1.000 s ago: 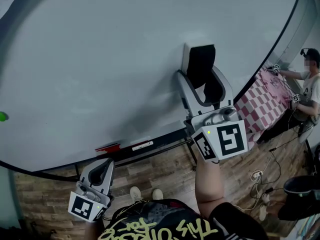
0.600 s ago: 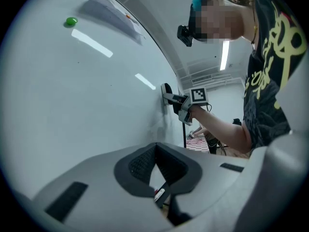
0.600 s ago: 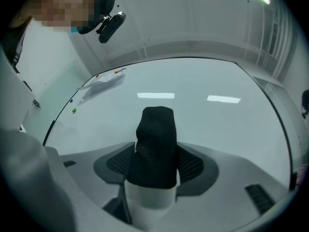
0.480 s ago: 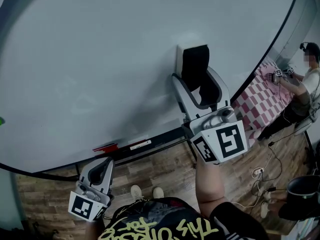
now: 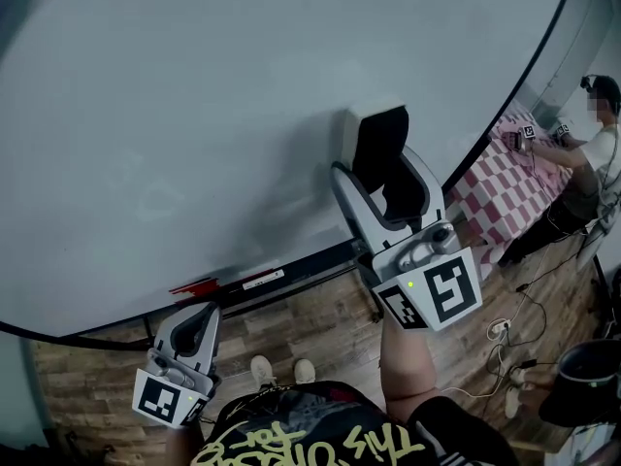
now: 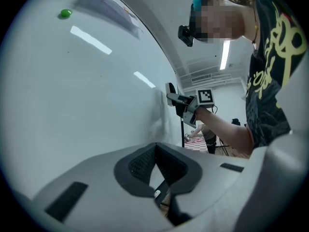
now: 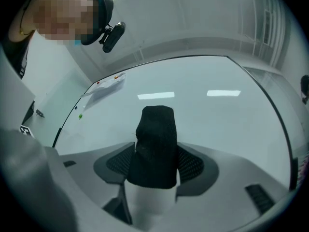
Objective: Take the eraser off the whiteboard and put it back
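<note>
eraser [image 7: 153, 144] in right tongs [image 7: 154, 164]; left tongs [image 6: 155, 153] together

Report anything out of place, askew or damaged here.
Nothing stands out. The right gripper holds the black eraser between its jaws, up at the whiteboard, which shows no damage. The left gripper hangs low, shut and empty.

Right forearm [image 5: 406, 357] is extended forward and up, with the right gripper [image 5: 386, 178] held high; its jaws are clamped on the black eraser [image 5: 378, 144]. Left gripper [image 5: 197, 338] sits low beside the torso, jaws pressed together at the tips
</note>
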